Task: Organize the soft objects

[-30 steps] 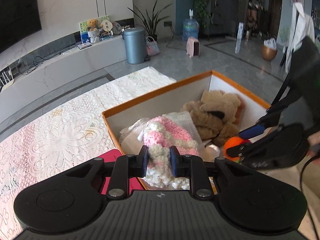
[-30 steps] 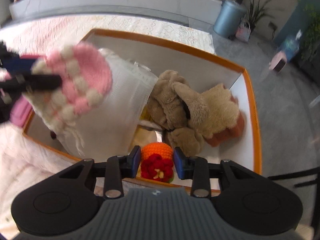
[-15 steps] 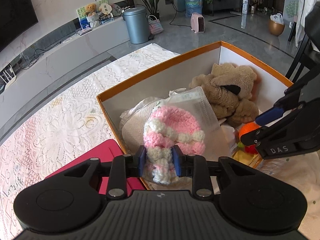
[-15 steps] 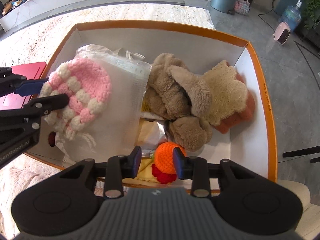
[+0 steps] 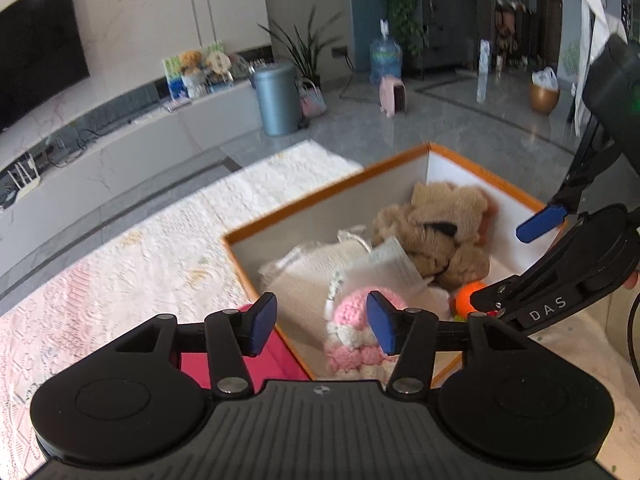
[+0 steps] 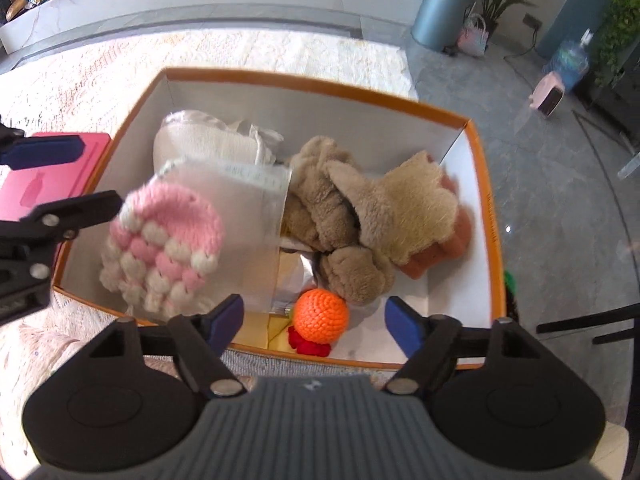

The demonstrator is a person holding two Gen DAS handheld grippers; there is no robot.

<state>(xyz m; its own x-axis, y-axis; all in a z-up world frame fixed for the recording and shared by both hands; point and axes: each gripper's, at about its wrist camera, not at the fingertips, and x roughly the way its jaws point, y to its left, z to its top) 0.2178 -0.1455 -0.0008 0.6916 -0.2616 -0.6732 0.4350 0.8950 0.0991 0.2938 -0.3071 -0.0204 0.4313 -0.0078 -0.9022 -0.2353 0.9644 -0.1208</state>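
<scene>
My left gripper (image 5: 322, 322) is spreading its jaws, and the pink-and-white crochet hat (image 6: 162, 248) sits loose between them, lying in the near left of the orange-rimmed box (image 6: 486, 200). My right gripper (image 6: 314, 326) is opening too, the orange crochet ball (image 6: 320, 314) resting free at the near wall. The brown plush toy (image 6: 360, 216) fills the far right. Both drops look done; only the red item (image 6: 52, 184) outside the left wall seems left.
</scene>
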